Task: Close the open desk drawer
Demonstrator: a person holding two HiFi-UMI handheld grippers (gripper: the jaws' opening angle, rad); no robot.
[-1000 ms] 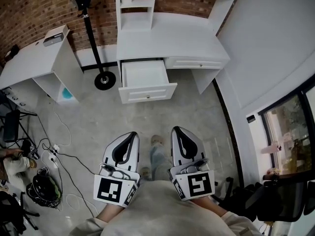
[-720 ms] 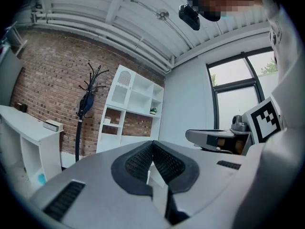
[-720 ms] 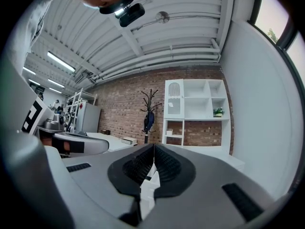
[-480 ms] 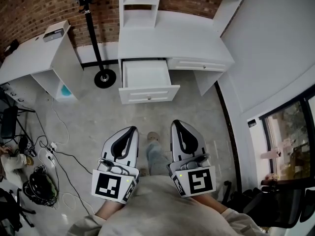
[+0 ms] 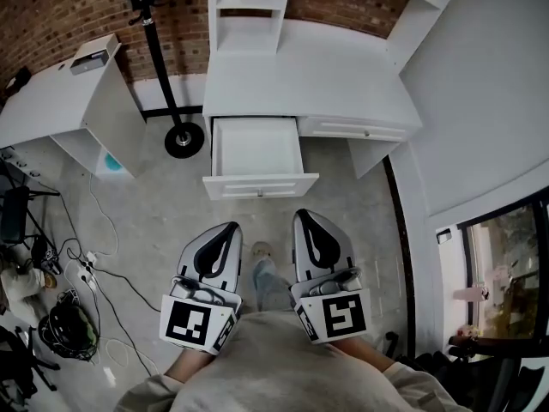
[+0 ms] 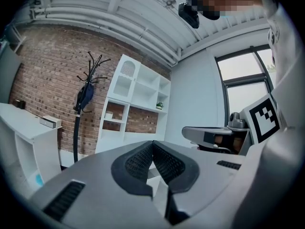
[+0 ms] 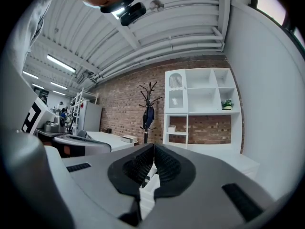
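Brick-walled room: white counter, its left drawer stood open, apart from both tools. Left tool and right tool had jaws together, empty. Risk: an off-centre push could skew and jam the drawer.

Smooth, matt white-painted wood on the open white desk drawer; rough red brick wall behind it; mottled, matt grey concrete floor in front of it.
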